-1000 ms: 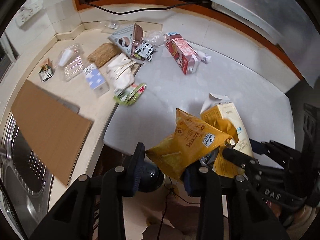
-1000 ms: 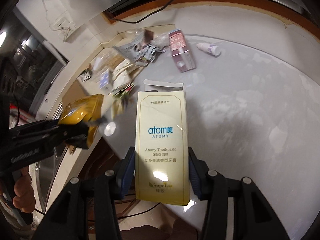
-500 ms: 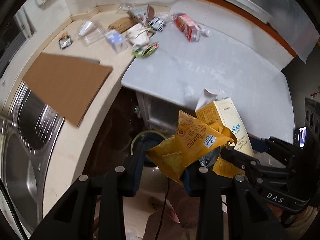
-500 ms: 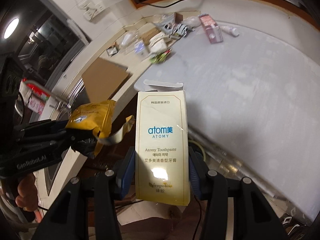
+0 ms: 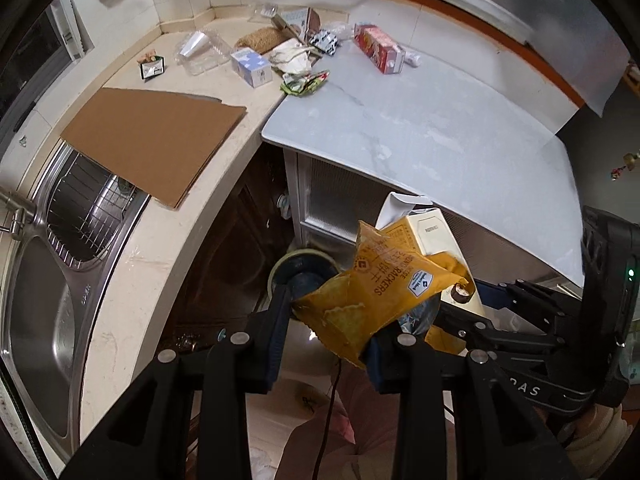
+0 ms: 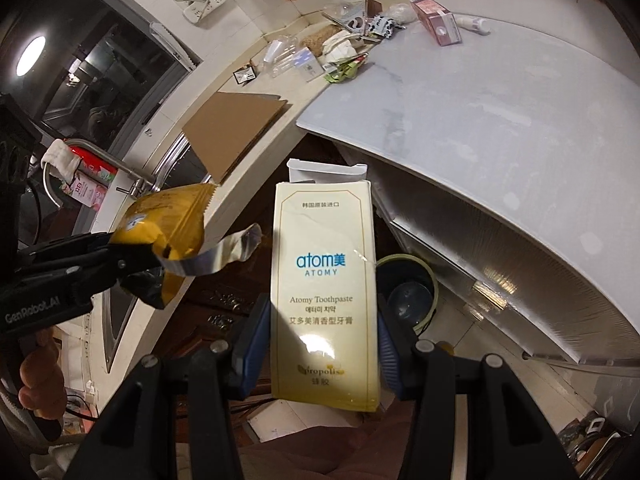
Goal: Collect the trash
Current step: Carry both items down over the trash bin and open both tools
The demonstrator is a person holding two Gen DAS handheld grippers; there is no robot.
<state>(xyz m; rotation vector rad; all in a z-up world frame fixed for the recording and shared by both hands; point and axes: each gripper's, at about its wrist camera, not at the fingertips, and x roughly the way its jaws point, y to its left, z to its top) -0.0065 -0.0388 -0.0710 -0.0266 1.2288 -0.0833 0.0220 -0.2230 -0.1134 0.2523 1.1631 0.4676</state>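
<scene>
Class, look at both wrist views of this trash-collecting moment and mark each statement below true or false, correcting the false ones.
1. The right gripper holds a toothpaste box. True.
2. The left gripper is empty. False: its pads clamp a yellow cracker bag.
3. A flat sheet of cardboard lies on the counter and overhangs the sink. True.
4. The red carton stands upright on the white tabletop. False: it lies on its side.
5. A round bin sits on the floor below the tabletop's edge. True.
6. The toothpaste box's top flap is sealed. False: the flap stands open.
</scene>
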